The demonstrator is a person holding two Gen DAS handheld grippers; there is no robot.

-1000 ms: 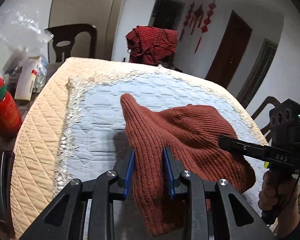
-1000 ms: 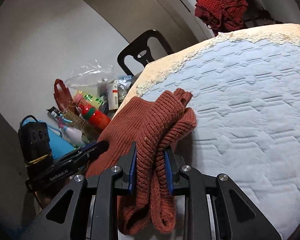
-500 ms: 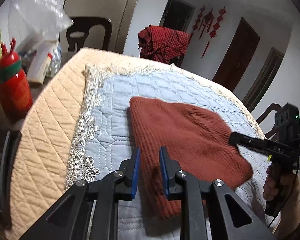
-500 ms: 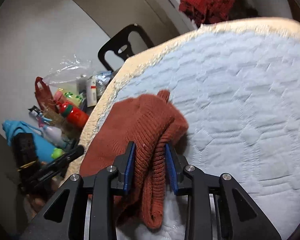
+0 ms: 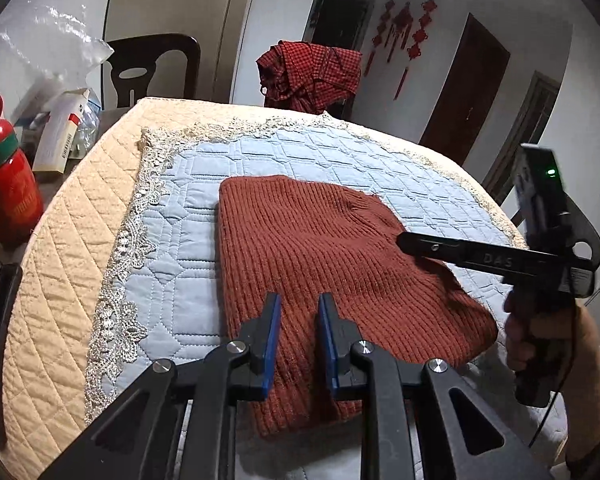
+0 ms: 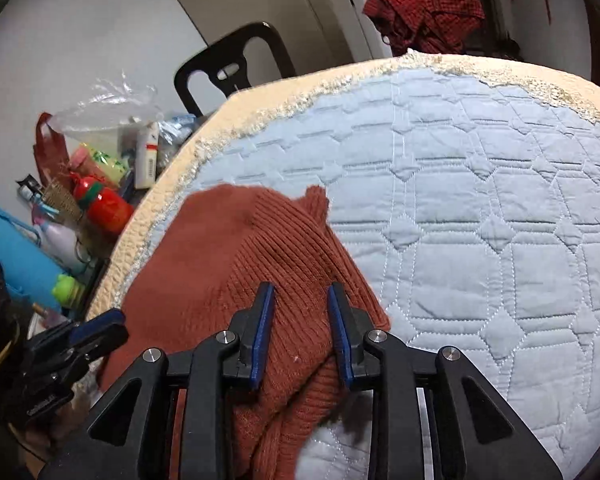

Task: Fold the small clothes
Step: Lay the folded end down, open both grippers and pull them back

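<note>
A rust-red knitted garment (image 5: 324, 256) lies folded and flat on the light blue quilted cloth (image 5: 188, 208) of the table. It also shows in the right wrist view (image 6: 228, 264). My left gripper (image 5: 298, 320) is open just above the garment's near edge, with nothing between its blue pads. My right gripper (image 6: 300, 308) is open over the garment's right side, its pads apart and the knit lying loose below them. The right gripper also shows in the left wrist view (image 5: 404, 238), and the left gripper in the right wrist view (image 6: 100, 328).
A red checked cloth (image 5: 308, 72) hangs over a chair at the far side. A dark chair (image 5: 152, 68) stands at the far left. A red bottle (image 5: 6, 184), a white box (image 5: 62, 132) and plastic bags crowd the left beside the beige quilted table edge (image 5: 60, 240).
Both grippers lowered the garment onto the table and opened, letting it go. It now lies flat. Both grippers drew back a little toward the near edge.
</note>
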